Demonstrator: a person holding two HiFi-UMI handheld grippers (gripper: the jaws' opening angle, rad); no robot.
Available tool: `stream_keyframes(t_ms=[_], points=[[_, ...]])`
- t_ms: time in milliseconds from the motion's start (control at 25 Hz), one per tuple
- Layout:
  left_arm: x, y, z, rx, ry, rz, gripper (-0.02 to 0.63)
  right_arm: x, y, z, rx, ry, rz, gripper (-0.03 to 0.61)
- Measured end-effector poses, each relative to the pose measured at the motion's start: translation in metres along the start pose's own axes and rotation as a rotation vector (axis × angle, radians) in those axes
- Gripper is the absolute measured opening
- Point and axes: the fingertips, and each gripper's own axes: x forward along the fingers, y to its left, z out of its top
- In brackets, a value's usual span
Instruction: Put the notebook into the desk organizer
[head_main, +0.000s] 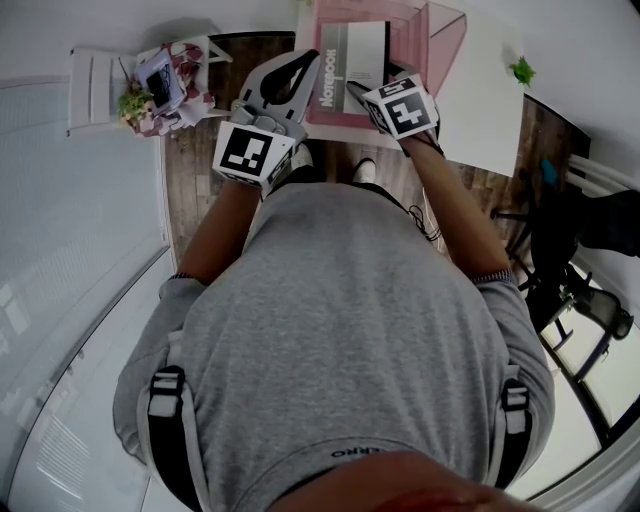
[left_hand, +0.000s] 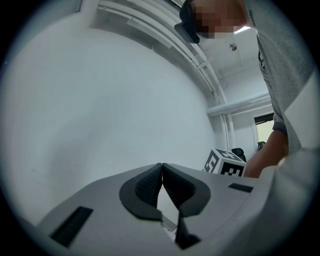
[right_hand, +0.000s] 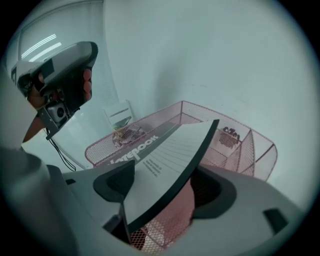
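The pink mesh desk organizer (head_main: 445, 35) sits at twelve o'clock in the head view, with the grey notebook (head_main: 357, 55) lying in it. White lettering along the cover's dark band reads "NOTEBOOK". The right gripper (right_hand: 165, 186) has its jaws spread. The notebook slants between them, and pink mesh shows through a gap beside the right pad. At eleven o'clock the left gripper (left_hand: 162, 186) has its jaws pressed together and holds nothing.
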Motion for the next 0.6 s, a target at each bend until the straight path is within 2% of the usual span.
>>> stream_keyframes(t_ms=[200, 600], points=[[-0.002, 0.003, 0.0, 0.002, -0.004, -0.014, 0.02, 0.001, -0.002, -0.005, -0.059, 0.04, -0.059, 0.387], [-0.004, 0.01, -0.002, -0.002, 0.0, -0.074, 0.02, -0.007, -0.015, -0.003, 0.005, 0.013, -0.158, 0.451]])
